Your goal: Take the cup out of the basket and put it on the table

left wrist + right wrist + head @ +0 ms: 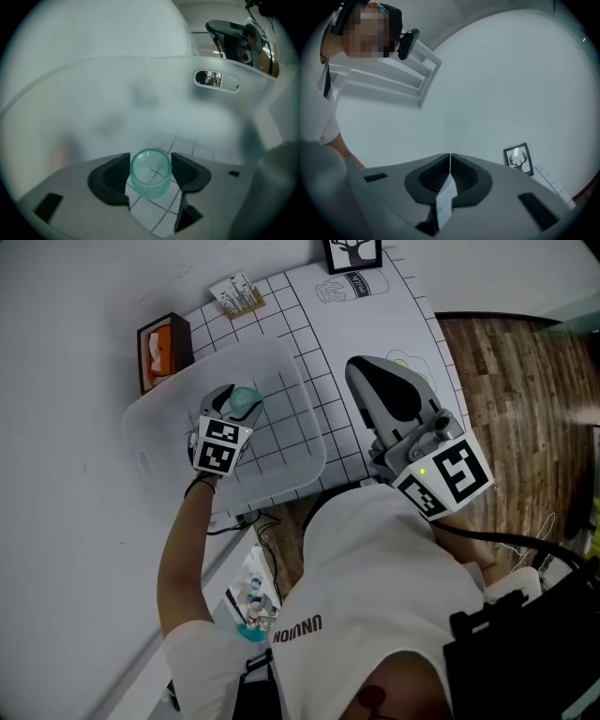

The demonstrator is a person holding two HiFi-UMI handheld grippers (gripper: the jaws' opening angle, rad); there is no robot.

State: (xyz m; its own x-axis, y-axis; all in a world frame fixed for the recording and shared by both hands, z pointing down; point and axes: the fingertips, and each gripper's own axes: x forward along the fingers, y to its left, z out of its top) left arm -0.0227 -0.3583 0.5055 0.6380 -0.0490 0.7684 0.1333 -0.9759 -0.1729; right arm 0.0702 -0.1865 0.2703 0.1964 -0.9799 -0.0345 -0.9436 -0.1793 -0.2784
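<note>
– Pinching cup from both sides, left gripper clamped on it, low inside basket, probably set to lift it out.
– Right gripper?
– Jaws pressed together, empty, idle. Its view shows only wall. Head view alone shows basket sitting on table.

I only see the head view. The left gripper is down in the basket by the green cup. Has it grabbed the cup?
Observer: Yes. In the left gripper view the cup sits between the jaws of the left gripper, with a pad touching each side.
Operator: Is the other one holding something?
Observer: No. The right gripper view shows the right gripper with its jaws together and nothing between them.
Operator: What is it pointing at?
Observer: A plain white wall, with the deer picture low on the right.
</note>
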